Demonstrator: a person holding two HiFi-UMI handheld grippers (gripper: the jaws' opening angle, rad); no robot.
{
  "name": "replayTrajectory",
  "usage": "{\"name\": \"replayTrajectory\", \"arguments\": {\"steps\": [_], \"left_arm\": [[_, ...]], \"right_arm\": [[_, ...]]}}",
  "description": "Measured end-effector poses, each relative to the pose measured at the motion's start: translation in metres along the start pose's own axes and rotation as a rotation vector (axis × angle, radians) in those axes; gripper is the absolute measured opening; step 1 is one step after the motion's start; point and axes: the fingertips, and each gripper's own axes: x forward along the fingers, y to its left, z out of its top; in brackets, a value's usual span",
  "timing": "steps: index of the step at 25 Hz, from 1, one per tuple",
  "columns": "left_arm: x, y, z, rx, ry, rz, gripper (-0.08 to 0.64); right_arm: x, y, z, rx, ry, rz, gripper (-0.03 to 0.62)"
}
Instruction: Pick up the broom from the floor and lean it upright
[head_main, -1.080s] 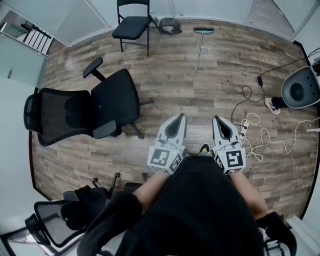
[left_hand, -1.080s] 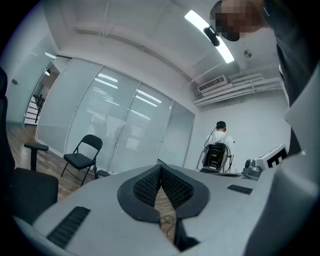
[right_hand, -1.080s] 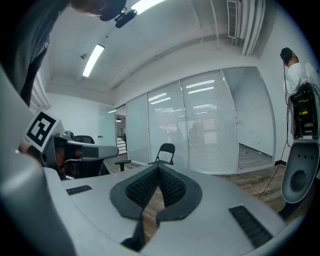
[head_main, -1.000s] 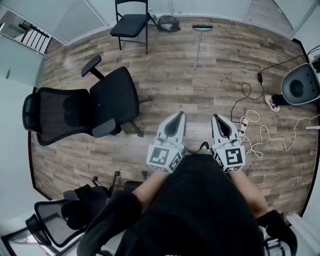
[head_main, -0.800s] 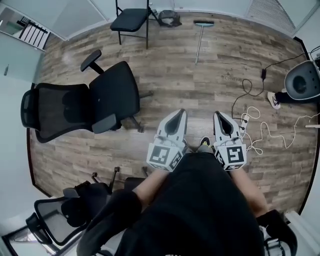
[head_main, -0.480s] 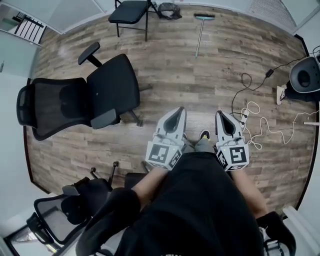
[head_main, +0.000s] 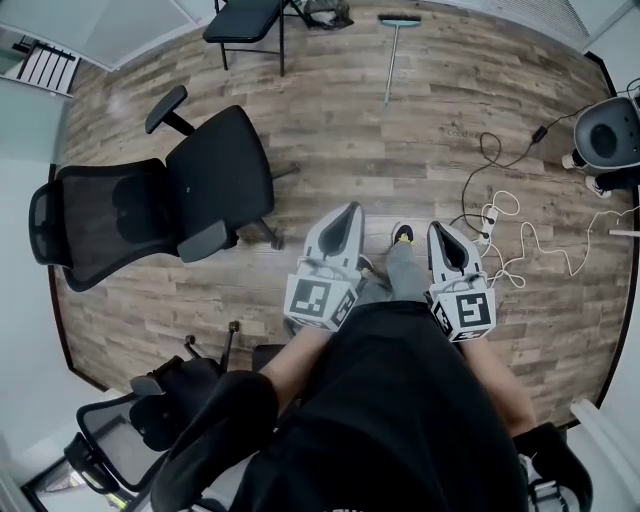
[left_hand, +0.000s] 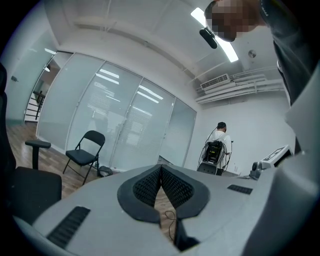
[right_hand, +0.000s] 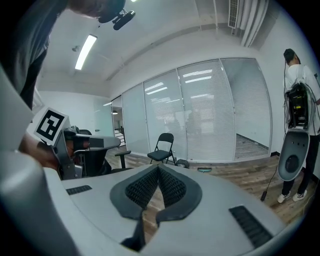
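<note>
Both your grippers are out in front of you, side by side over the wood floor (head_main: 330, 130), with the marker cubes back toward your body. The left gripper (head_main: 347, 212) is fully closed with nothing in it. In the left gripper view the ribbed dark pads (left_hand: 146, 188) meet at the tip and you only see floor behind them. Same deal with the right gripper (head_main: 438, 230): its pads (right_hand: 142, 190) are pressed together and it's empty.

The broom (head_main: 392, 62) is lying flat on the floor well ahead of you, nowhere near either gripper. Its head is up by the far wall and the handle points back your way. In the right gripper view you can just make out the head as a small teal strip by the glass wall.

The folding chair (head_main: 243, 20) sits to the left of the broom. The black office chair (head_main: 205, 185) is off to your left front. A tangle of cables (head_main: 500, 240) lies on the floor just right of your right gripper.
</note>
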Motion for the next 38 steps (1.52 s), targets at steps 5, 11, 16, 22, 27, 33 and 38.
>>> {"name": "replayTrajectory", "arguments": {"steps": [5,11,16,22,27,33,38], "left_arm": [[0.028,-0.005,-0.004,0.007,0.018,0.014,0.020],[0.082,-0.008,0.008,0.044,0.033,0.039,0.020],[0.138,-0.013,0.016,0.077,0.058,0.038,0.020],[0.185,-0.012,0.027,0.140,0.071,0.036,0.020],[0.208,-0.011,0.030,0.157,0.074,0.039,0.020],[0.215,0.005,0.030,0.146,0.075,0.063,0.020],[0.225,0.027,0.033,0.138,0.076,0.059,0.020]], "right_arm": [[0.016,-0.025,-0.001,0.004,-0.016,0.025,0.014],[0.055,-0.081,0.012,0.073,-0.026,0.013,0.014],[0.083,-0.126,0.012,0.119,-0.025,0.025,0.014],[0.107,-0.171,0.010,0.154,-0.026,0.032,0.014],[0.123,-0.196,0.010,0.160,-0.015,0.008,0.014],[0.145,-0.196,0.011,0.135,0.010,0.016,0.014],[0.172,-0.194,0.018,0.128,0.015,0.014,0.014]]}}
